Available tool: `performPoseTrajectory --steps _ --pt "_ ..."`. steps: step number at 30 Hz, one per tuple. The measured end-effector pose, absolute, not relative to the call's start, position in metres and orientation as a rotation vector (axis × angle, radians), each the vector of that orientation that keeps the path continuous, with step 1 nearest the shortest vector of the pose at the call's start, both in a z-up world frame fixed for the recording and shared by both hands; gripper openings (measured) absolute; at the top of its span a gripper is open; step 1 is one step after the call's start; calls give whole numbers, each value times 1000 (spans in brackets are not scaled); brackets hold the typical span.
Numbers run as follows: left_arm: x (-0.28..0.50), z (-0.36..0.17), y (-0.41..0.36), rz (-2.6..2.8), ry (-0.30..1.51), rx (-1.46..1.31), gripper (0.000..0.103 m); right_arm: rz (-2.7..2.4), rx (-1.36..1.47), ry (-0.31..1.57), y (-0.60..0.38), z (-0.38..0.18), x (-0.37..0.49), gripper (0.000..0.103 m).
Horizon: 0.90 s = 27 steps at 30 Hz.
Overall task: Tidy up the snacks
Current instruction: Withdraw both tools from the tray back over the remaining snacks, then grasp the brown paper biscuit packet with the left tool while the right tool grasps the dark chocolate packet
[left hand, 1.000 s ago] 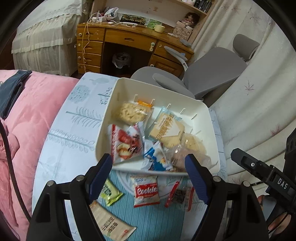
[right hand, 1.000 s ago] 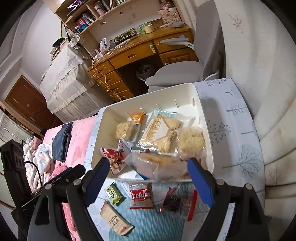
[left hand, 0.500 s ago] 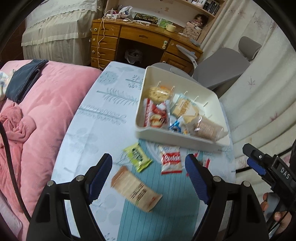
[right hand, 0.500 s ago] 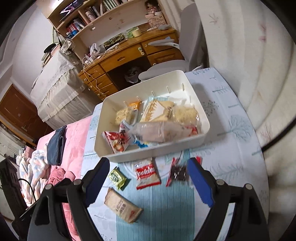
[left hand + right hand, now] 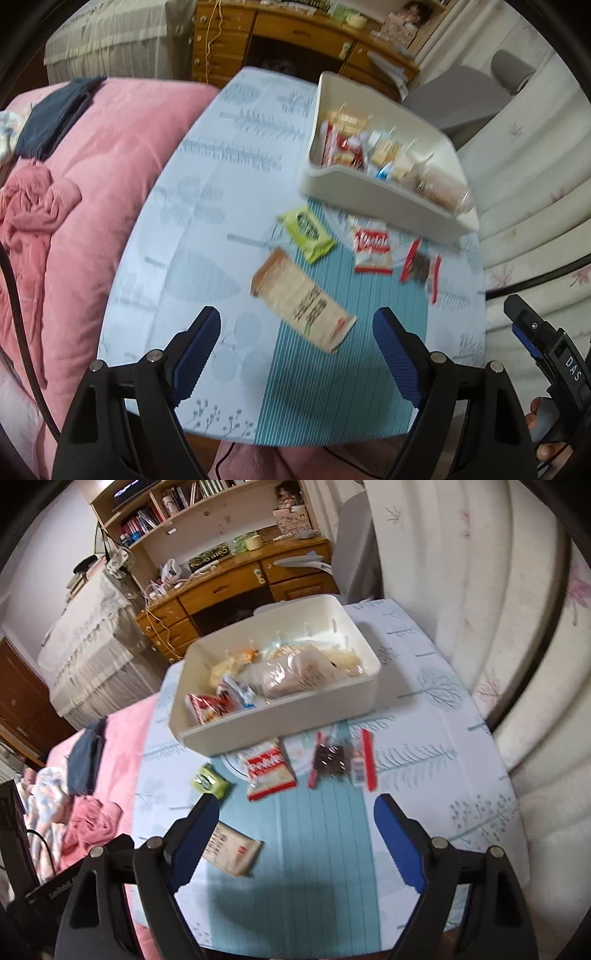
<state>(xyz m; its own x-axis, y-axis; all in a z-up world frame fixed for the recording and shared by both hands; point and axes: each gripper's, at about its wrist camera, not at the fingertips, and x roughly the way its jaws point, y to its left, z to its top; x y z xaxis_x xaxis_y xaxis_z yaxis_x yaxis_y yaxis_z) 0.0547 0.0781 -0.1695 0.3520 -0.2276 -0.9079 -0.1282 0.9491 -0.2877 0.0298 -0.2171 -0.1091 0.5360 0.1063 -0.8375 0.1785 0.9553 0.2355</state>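
Both hand-held grippers, left (image 5: 295, 354) and right (image 5: 295, 834), hang spread wide and empty above the tabletop (image 5: 192, 206); the left's jaws have just widened. Four loose packets lie before the white bin (image 5: 384, 199). Nearest, the tan wrapper (image 5: 301, 299) looks light, flat and crinkly: pinch across its narrow width.

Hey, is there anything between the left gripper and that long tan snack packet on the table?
Nothing visible. The left gripper is open and empty, and the tan packet lies flat on the tablecloth just ahead of its fingertips. The green packet and the white bin sit beyond it.
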Motion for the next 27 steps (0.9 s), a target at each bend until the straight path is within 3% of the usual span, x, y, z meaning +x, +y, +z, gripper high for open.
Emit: performPoseTrajectory --steps 12,27 --pt "58 -209 71 45 1382 -434 84 -79 266 1064 -229 -138 23 86" --pt "88 -254 55 343 1500 -589 84 72 164 1242 -250 -182 98 86"
